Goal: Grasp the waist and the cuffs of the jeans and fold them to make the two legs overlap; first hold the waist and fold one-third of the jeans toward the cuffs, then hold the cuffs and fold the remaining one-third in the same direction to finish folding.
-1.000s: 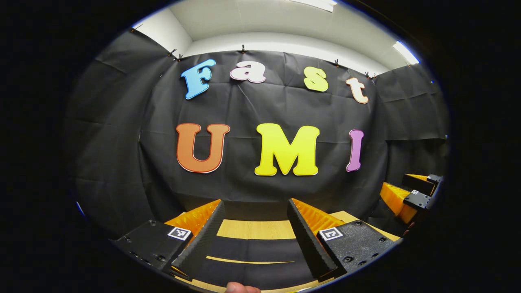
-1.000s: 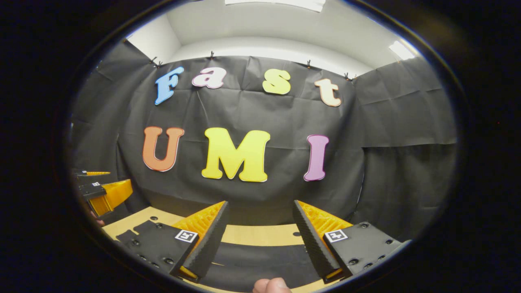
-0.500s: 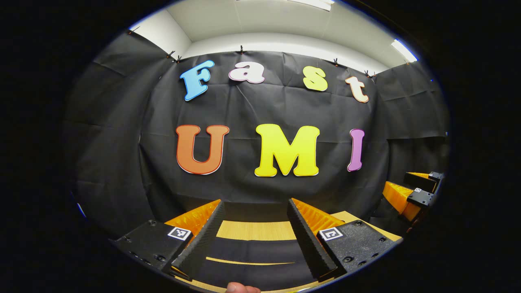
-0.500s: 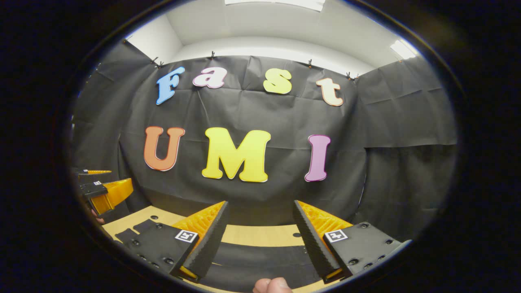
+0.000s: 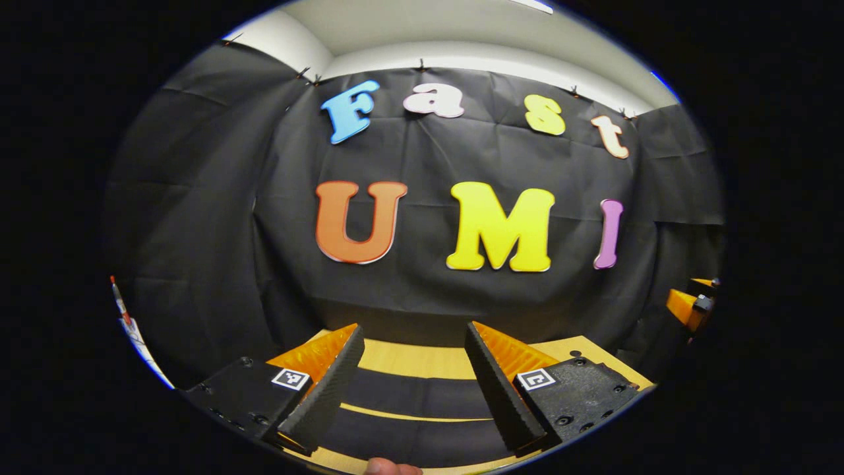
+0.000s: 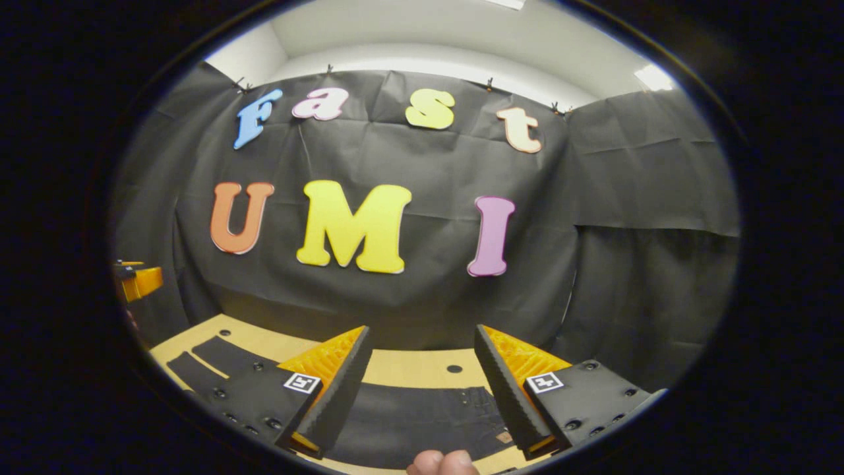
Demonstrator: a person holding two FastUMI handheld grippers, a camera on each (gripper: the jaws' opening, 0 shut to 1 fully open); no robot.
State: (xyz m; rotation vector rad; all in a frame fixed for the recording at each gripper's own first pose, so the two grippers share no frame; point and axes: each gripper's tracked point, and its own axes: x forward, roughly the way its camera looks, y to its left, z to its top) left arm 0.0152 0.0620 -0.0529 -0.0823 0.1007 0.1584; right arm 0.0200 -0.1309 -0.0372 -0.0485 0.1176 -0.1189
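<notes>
Two claws level, left claw [image 5: 414,382] and right claw [image 6: 419,389] spread, above jeans [image 6: 409,422]

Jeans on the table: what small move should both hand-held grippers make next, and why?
Probably lower both toward the dark jeans lying flat on the light wooden table. The right hand-held gripper hangs open above the waist end with its button and tag, and the left hand-held gripper hangs open above the two legs. Neither touches the cloth, so the first fold is not yet begun.
</notes>
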